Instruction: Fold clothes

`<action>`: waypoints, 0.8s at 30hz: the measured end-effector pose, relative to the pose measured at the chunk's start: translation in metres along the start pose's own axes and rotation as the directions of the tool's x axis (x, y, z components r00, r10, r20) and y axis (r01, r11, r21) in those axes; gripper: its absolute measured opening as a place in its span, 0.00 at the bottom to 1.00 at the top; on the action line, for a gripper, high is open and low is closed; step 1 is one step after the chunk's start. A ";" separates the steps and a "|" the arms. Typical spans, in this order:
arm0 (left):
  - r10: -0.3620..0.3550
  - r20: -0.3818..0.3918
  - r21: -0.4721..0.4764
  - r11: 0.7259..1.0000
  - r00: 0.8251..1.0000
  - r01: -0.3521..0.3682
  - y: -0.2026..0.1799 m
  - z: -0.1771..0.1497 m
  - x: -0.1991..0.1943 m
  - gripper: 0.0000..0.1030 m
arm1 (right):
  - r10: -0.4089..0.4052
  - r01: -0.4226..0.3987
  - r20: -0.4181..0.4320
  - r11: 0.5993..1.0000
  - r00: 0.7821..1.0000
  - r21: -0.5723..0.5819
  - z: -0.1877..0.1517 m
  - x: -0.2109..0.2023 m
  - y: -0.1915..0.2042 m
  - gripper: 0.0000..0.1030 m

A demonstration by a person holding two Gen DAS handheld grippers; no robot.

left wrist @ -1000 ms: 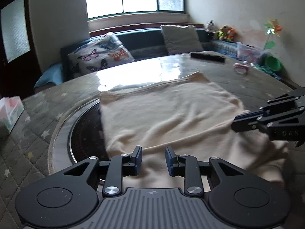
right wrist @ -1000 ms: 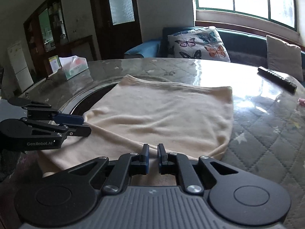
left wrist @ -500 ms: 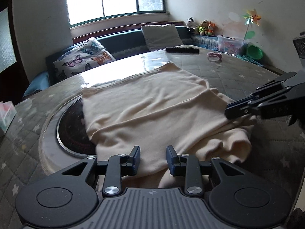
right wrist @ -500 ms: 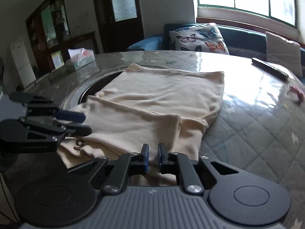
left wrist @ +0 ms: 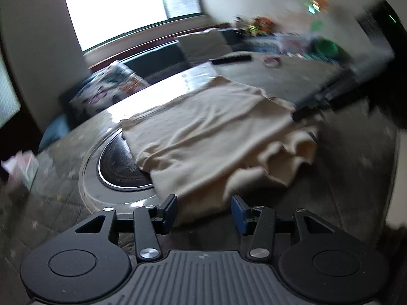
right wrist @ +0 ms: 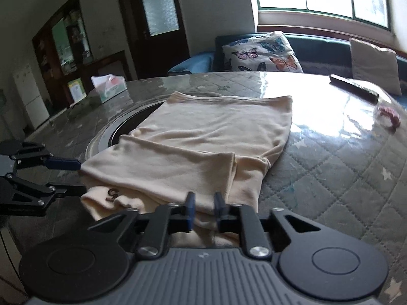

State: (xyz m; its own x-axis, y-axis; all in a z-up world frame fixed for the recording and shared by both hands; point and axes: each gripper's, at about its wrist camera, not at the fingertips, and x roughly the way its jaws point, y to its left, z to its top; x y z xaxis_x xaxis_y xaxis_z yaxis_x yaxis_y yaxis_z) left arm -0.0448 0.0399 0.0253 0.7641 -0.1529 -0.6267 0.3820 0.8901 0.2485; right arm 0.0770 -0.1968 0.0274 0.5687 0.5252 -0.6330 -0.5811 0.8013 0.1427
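Looking through your left wrist view, it's pretty blurry, but your left tongs are opening, jaws well apart with the near edge of the cream garment just past them, not gripped. It lies folded on the quilted bench, partly over a dark round inset. Nothing readable here. In the right wrist view, your right tongs are opening too, cloth between the pads, no clear pinch. A small dark mark on the garment's near fold can't be made out. A tissue box sits far left.
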 end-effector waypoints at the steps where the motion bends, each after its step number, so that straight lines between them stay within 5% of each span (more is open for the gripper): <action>1: -0.001 -0.001 0.031 1.000 1.000 0.001 -0.004 -0.002 -0.001 0.51 | -0.002 0.002 -0.002 1.000 1.000 -0.018 0.000 -0.001 0.002 0.23; 11: 0.012 0.080 0.187 0.982 0.997 -0.027 -0.038 0.001 0.018 0.51 | -0.025 0.020 -0.029 0.988 0.999 -0.150 -0.008 -0.014 0.017 0.36; 18: -0.033 0.099 0.139 0.990 0.995 0.019 -0.031 0.012 0.024 0.16 | -0.037 0.026 -0.033 0.956 0.999 -0.292 -0.017 -0.024 0.031 0.52; 24: -0.059 0.110 0.022 0.998 0.992 0.057 -0.007 0.035 0.025 0.10 | -0.031 0.023 -0.012 0.903 0.999 -0.428 -0.023 -0.023 0.044 0.60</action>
State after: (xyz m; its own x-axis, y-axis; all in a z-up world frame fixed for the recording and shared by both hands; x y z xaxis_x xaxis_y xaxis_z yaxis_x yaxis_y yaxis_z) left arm -0.0105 0.0145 0.0333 0.7930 -0.2513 -0.5550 0.4359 0.8705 0.2286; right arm 0.0245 -0.1803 0.0306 0.5795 0.4969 -0.6459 -0.7612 0.6131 -0.2113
